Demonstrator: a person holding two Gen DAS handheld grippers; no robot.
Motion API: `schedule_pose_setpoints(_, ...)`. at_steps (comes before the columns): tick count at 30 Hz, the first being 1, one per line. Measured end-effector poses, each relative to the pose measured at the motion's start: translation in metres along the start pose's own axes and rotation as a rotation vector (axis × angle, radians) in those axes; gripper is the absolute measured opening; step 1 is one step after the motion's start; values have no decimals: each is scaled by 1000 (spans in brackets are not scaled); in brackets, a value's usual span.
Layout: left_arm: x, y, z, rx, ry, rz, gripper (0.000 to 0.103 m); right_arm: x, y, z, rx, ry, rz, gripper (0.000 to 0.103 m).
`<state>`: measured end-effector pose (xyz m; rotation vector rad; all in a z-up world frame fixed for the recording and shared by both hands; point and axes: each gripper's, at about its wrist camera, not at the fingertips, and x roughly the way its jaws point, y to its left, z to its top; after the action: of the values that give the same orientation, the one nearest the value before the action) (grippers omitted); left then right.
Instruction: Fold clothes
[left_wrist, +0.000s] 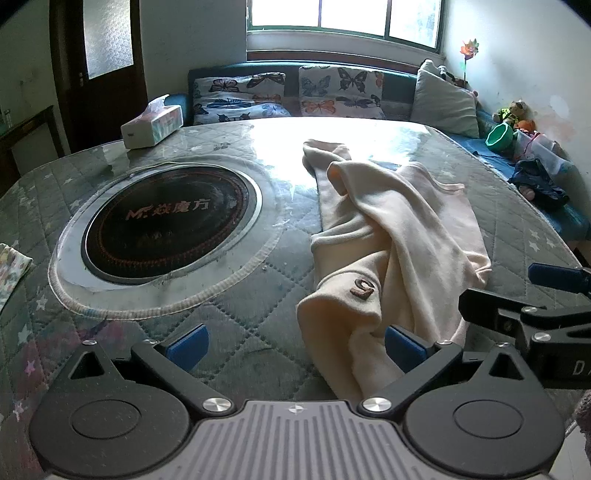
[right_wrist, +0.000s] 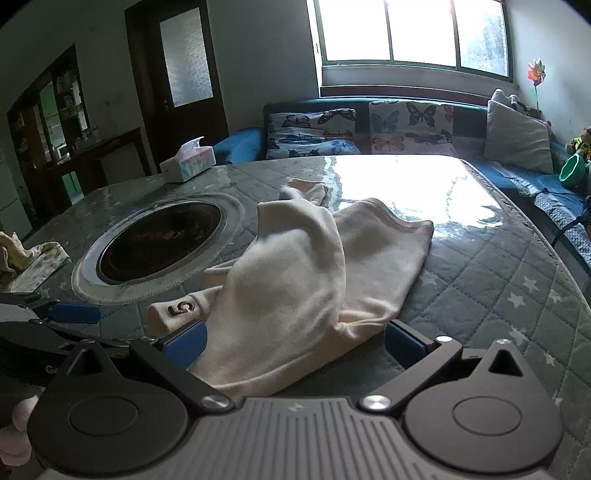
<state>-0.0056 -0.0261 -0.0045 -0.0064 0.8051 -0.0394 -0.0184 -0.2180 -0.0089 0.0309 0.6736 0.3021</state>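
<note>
Right wrist: garment (right_wrist: 295, 266) between fingers (right_wrist: 184, 341)

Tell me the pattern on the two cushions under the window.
Butterfly print cushions, multicoloured butterflies on white; clearest in the left wrist view.

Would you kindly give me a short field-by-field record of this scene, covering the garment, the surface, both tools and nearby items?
garment: crumpled cream sweatshirt with a brown "5" patch, unfolded
surface: grey quilted star-print table cover
left tool: open, cloth by its right finger
right tool: open, cloth between its fingers
inset: round black cooktop
far left: white tissue box
</note>
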Motion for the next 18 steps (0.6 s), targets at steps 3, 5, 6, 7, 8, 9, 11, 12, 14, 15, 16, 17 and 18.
schedule_pose_setpoints(3, 2, 1, 3, 1, 0, 2, 103, 3, 0, 2, -1, -1, -1, 103)
schedule_pose_setpoints(5, 3, 1, 4, 0, -2, 2, 103, 4, 0, 4, -1, -4, 2, 103)
schedule_pose_setpoints(6, 4, 1, 5, -1, -2, 3, 103, 5, 0, 5, -2, -6, 5, 103)
schedule_pose_setpoints(7, 5, 2, 6, -1, -2, 4, 103, 6, 1, 6, -3, -7, 6, 103)
schedule_pose_setpoints(8, 6, 2, 7, -2, -1, 4, 103, 6, 1, 8, -4, -10, 8, 103)
schedule_pose_setpoints(9, 7, 2, 8, -2, -1, 5, 103, 7, 1, 9, -5, -12, 8, 103)
schedule_pose_setpoints(11, 9, 3, 9, -1, 0, 5, 103, 8, 1, 11, -8, -14, 9, 103)
schedule_pose_setpoints(12, 10, 3, 9, 0, 0, 5, 103, 9, 1, 12, -10, -15, 10, 103)
schedule_pose_setpoints(14, 12, 3, 11, -1, 2, 6, 103, 11, 1, 14, -13, -18, 11, 103)
schedule_pose_setpoints(15, 13, 3, 12, -3, 2, 6, 103, 11, 1, 15, -15, -19, 11, 103)
schedule_pose_setpoints(16, 14, 4, 13, -4, 3, 6, 103, 12, 1, 16, -16, -20, 12, 103)
schedule_pose_setpoints(17, 14, 4, 13, -5, 4, 6, 103, 13, 1, 17, -18, -21, 12, 103)
schedule_pose_setpoints(18, 15, 4, 14, -6, 4, 5, 103, 14, 0, 19, -19, -23, 13, 103)
